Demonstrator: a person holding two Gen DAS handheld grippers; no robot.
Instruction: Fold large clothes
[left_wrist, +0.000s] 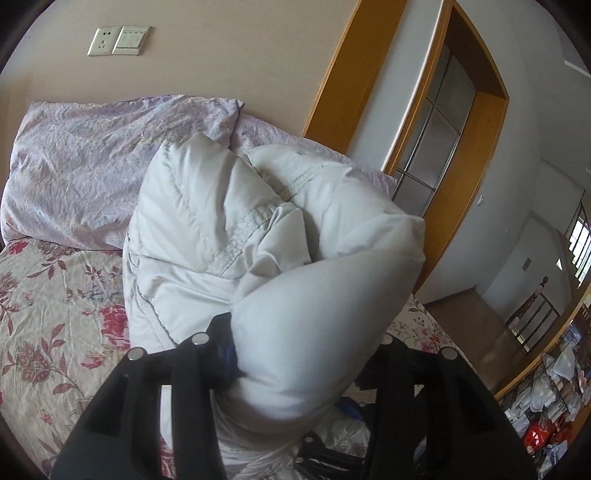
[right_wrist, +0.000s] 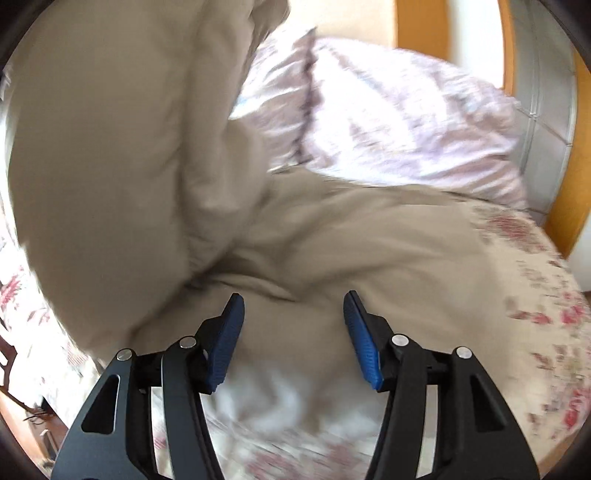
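Note:
A puffy off-white padded jacket (left_wrist: 221, 221) lies heaped on a bed with a floral sheet (left_wrist: 48, 314). In the left wrist view, a thick fold of it bulges up between the jaws of my left gripper (left_wrist: 303, 332), which is shut on it. Only the left blue pad (left_wrist: 225, 350) shows; the fabric hides the other pad. In the blurred right wrist view the same jacket (right_wrist: 332, 240) looks beige, with one part raised at the left. My right gripper (right_wrist: 293, 295) hovers over the jacket with its jaws open. Both blue pads (right_wrist: 225, 343) are bare and nothing sits between them.
A crumpled lilac pillow (left_wrist: 92, 166) leans on the wall at the head of the bed; the right wrist view shows the pillow (right_wrist: 406, 122) too. A wooden door frame (left_wrist: 461, 221) stands right of the bed, with cluttered goods (left_wrist: 546, 406) beyond. Wall sockets (left_wrist: 118, 40) sit above the pillow.

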